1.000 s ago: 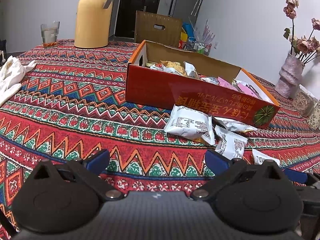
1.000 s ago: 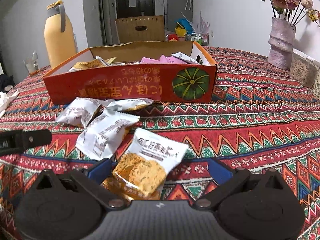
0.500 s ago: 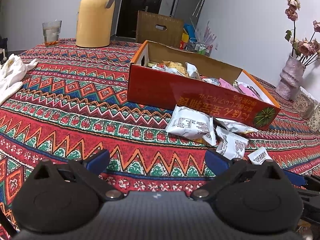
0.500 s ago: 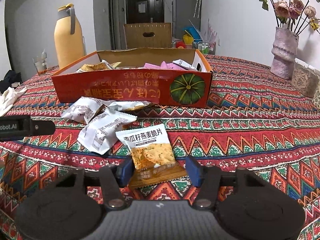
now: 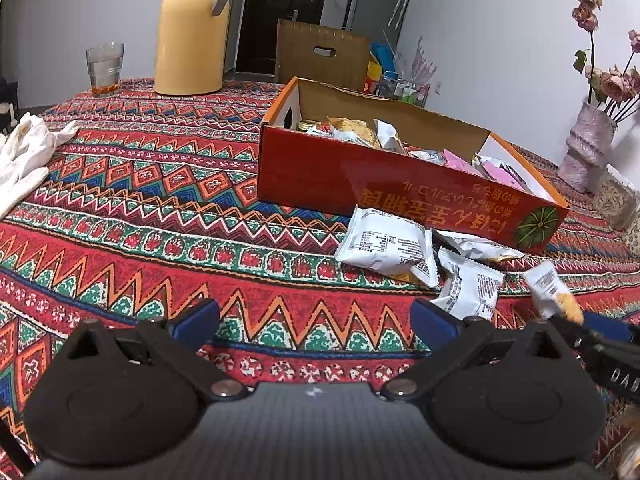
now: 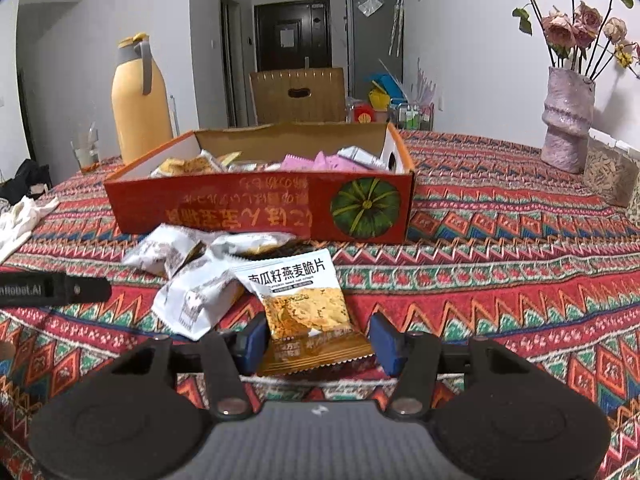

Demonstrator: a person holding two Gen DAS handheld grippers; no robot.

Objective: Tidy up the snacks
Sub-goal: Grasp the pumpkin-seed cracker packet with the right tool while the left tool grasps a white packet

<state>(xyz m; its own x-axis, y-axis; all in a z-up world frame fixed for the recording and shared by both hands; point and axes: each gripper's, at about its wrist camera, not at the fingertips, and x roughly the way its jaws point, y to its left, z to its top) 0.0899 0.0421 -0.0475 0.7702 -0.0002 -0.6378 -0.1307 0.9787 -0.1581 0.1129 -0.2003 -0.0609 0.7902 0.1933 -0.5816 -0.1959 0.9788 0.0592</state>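
My right gripper (image 6: pixel 318 338) is shut on an orange-and-white snack packet (image 6: pixel 304 300), its blue pads pressing the packet's lower edges, and holds it just above the tablecloth. The same packet (image 5: pixel 548 288) shows at the right of the left wrist view. Two loose white packets (image 6: pixel 188 300) (image 6: pixel 160 248) lie in front of the red cardboard box (image 6: pixel 256 208), which holds several snacks. My left gripper (image 5: pixel 316 320) stands open over the bare cloth, left of the white packets (image 5: pixel 388 246), with nothing between its fingers.
A yellow thermos (image 5: pixel 192 28) and a glass (image 5: pixel 104 68) stand at the table's far left. White cloth (image 5: pixel 24 152) lies at the left edge. A vase of flowers (image 6: pixel 568 120) stands at the right. A chair back (image 6: pixel 298 94) rises behind the box.
My right gripper closed from wide open onto the orange-and-white packet and lifted it off the cloth, tilting it upright. The left gripper kept still.
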